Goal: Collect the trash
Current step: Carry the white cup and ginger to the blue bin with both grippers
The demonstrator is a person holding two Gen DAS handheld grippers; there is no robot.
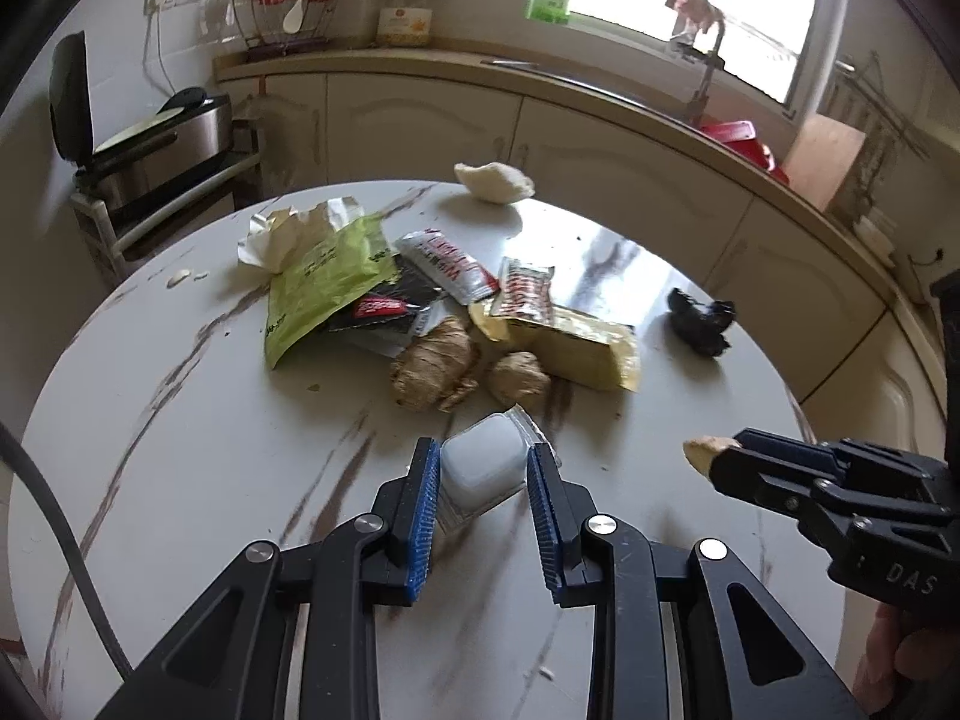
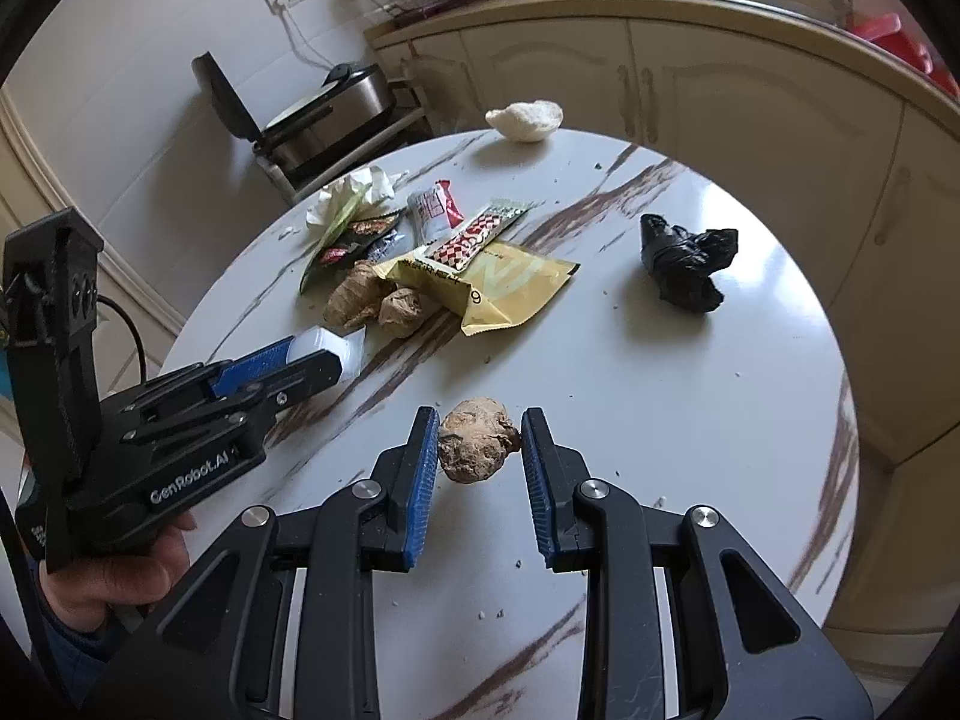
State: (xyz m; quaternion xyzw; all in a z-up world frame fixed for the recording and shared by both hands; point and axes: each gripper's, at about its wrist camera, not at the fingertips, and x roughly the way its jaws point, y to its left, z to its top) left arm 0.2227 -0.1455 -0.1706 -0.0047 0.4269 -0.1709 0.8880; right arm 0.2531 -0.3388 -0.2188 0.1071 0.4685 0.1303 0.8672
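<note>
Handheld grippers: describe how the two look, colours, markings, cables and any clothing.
Both are black angular linkage frames with silver pivot pins and ribbed blue pads on the two fingers. The left gripper carries white "GenRobot.AI" lettering on its side, and a black cable trails behind it; a dark blue sleeve shows at that hand's wrist. The right gripper shows pale "DAS" lettering near its handle.

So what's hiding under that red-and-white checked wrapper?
The red-and-white checked wrapper lies on a flat yellow packet. The marble-look round table shows around it; whatever is beneath the packet is covered.
</note>
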